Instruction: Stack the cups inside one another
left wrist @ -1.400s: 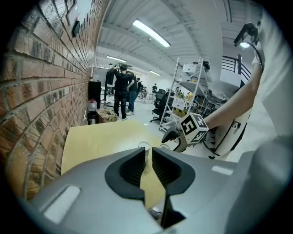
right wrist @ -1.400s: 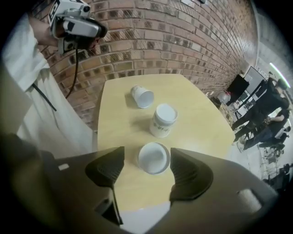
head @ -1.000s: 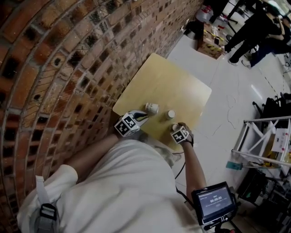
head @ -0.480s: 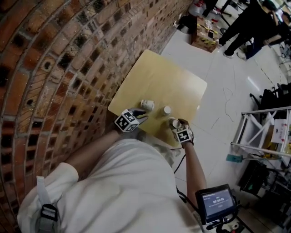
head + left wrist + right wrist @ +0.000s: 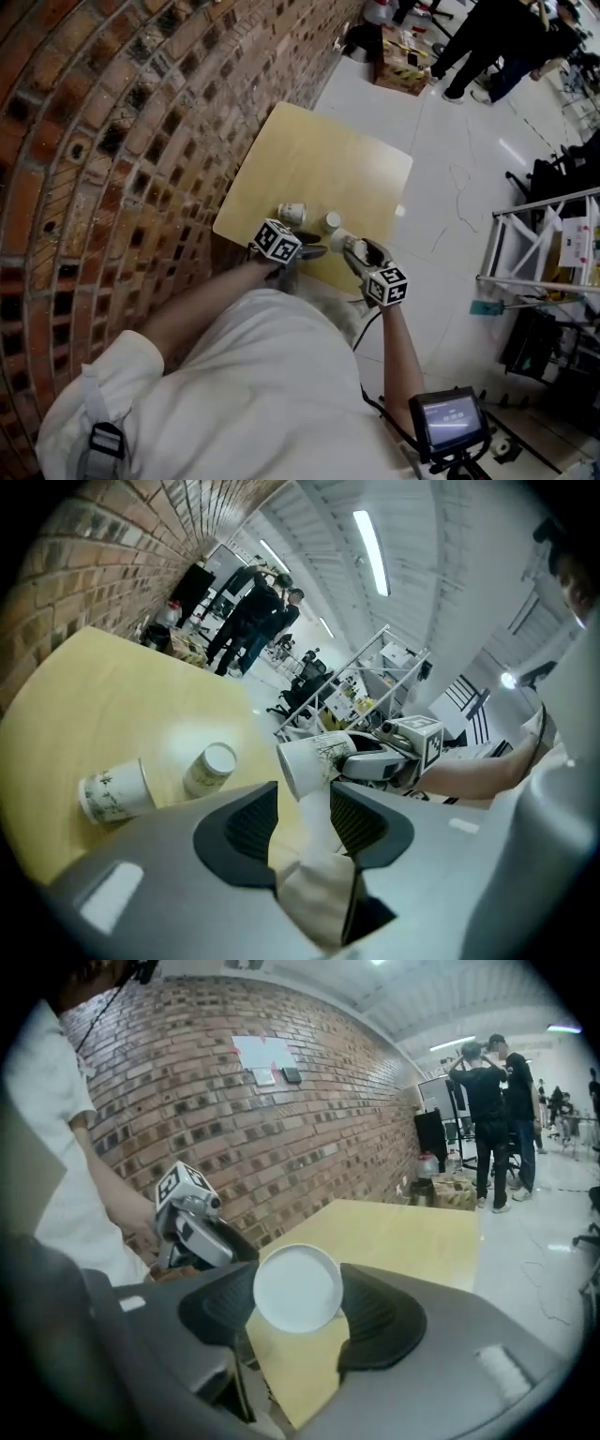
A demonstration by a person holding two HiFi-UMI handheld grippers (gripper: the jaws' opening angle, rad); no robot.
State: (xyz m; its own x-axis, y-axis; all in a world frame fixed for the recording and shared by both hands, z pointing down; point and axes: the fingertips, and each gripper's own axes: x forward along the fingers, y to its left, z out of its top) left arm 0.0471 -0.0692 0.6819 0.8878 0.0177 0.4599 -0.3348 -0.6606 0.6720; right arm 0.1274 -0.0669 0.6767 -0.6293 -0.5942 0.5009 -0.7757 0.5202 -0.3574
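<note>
While the white printed paper cup [image 5: 114, 794] is left lying on its side at the left of the pale wooden bench [image 5: 328, 159], the left tongs [image 5: 304, 803] have just been spread and nothing is held between them. A second paper cup [image 5: 210, 770] is stood upended just beside it. Further right, a third paper cup [image 5: 298, 1288], raised off the bench since a second ago and tipped sideways, is pinched in the right tongs [image 5: 350, 246]; nesting is judged ready to begin.

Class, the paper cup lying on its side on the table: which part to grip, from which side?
Probably grip the lying cup across its side wall near mid-length, coming down from above: on its side, both flanks are bare, and the upturned cup stands apart, leaving jaw room.
</note>
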